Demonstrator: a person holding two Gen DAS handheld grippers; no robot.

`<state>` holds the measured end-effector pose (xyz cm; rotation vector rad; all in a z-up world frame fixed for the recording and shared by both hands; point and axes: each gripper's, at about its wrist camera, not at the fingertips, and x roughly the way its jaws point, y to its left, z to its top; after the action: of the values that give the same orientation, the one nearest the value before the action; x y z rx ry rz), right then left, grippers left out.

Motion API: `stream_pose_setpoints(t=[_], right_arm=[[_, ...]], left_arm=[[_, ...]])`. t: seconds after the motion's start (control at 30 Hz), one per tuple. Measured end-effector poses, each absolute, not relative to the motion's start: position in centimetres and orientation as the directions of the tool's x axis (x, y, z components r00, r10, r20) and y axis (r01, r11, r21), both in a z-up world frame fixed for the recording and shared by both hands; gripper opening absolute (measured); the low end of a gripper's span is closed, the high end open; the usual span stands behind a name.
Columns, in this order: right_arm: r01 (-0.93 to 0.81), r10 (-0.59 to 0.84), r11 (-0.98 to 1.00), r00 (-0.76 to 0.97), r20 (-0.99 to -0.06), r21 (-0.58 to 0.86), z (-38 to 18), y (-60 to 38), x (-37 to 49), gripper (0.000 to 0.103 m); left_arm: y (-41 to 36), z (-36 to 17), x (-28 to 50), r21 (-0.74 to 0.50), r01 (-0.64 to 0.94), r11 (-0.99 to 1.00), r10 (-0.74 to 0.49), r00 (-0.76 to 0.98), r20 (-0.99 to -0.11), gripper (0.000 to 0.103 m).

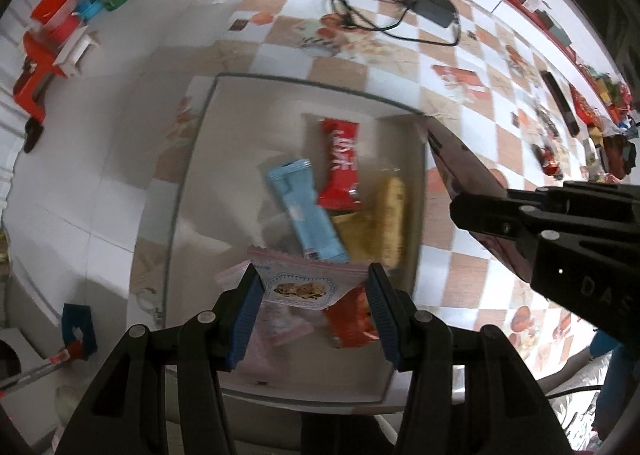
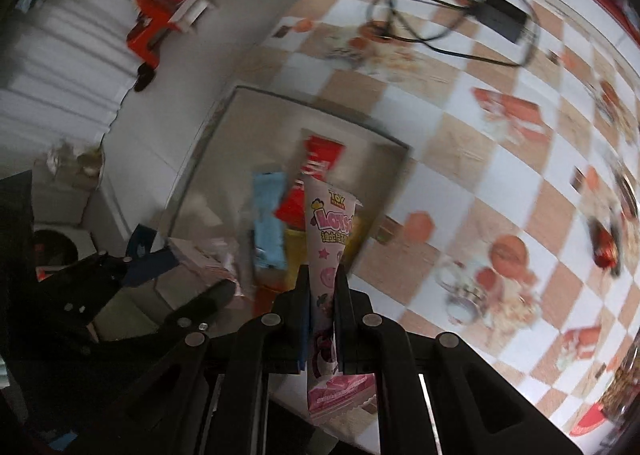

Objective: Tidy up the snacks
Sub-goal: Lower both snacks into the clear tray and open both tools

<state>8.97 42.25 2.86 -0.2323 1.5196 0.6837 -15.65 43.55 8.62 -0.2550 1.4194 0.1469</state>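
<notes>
A clear rectangular bin (image 1: 208,127) sits on the checkered table and holds a red packet (image 1: 340,163), a light blue bar (image 1: 306,211), a yellow biscuit pack (image 1: 384,223), an orange-red packet (image 1: 352,315) and pink packets. My left gripper (image 1: 316,295) is above the bin, its jaws wide apart around a pink cookie packet (image 1: 300,287) that hangs between them; whether the pads grip it I cannot tell. My right gripper (image 2: 322,291) is shut on a tall pink Toy Story snack pack (image 2: 332,239) and holds it over the bin's (image 2: 224,123) right side. It also shows in the left wrist view (image 1: 560,231).
A black power adapter (image 1: 434,7) with looped cable lies on the table's far side. Small snacks (image 2: 604,243) lie at the table's right edge. Red, blue and green plastic items (image 1: 60,23) stand on the floor to the left. A red shelf runs along the far right wall.
</notes>
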Motion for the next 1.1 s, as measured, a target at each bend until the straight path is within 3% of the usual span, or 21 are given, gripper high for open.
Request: stream_pose_setpoints(t=[0.27, 0.37, 0.5, 0.77, 0.8, 0.83, 0.9, 1.1], right_arm=[[-0.557, 0.236, 0.783, -0.146, -0.961, 0.277, 0.7, 45.9, 8.5, 0.011], [-0.542, 0.229, 0.791, -0.168, -0.959, 0.284, -0.1, 46.2, 8.4, 0.011], [-0.538, 0.213, 0.795, -0.186, -0.959, 0.281, -0.7, 46.2, 8.0, 0.011], [-0.530, 0.189, 0.808, -0.176, -0.966, 0.255, -0.6, 45.1, 8.0, 0.014], [-0.531, 0.186, 0.810, -0.171, -0.968, 0.249, -0.5, 44.9, 8.0, 0.020], [-0.533, 0.185, 0.810, -0.167, -0.968, 0.246, -0.4, 44.8, 8.0, 0.054], [-0.536, 0.190, 0.810, -0.146, -0.971, 0.239, 0.1, 44.7, 8.0, 0.103], [-0.541, 0.194, 0.815, -0.085, -0.977, 0.209, 1.5, 44.4, 8.1, 0.103]], left_arm=[[44.9, 7.0, -16.5, -0.086, -0.267, 0.960, -0.056, 0.118, -0.991, 0.057], [44.7, 6.8, -16.6, -0.075, -0.256, 0.964, -0.047, 0.113, -0.992, 0.062], [44.7, 6.6, -16.9, -0.070, -0.263, 0.962, -0.043, 0.106, -0.993, 0.079], [44.7, 6.3, -17.2, -0.007, -0.280, 0.960, 0.011, 0.064, -0.998, 0.087], [44.6, 6.4, -17.2, -0.005, -0.282, 0.959, 0.013, 0.063, -0.998, 0.087], [44.6, 6.5, -17.2, -0.004, -0.282, 0.960, 0.015, 0.066, -0.998, 0.087], [44.7, 6.5, -17.3, -0.008, -0.286, 0.958, 0.019, 0.091, -0.996, 0.088], [45.2, 3.8, -16.7, 0.040, -0.305, 0.951, 0.063, 0.067, -0.996, 0.088]])
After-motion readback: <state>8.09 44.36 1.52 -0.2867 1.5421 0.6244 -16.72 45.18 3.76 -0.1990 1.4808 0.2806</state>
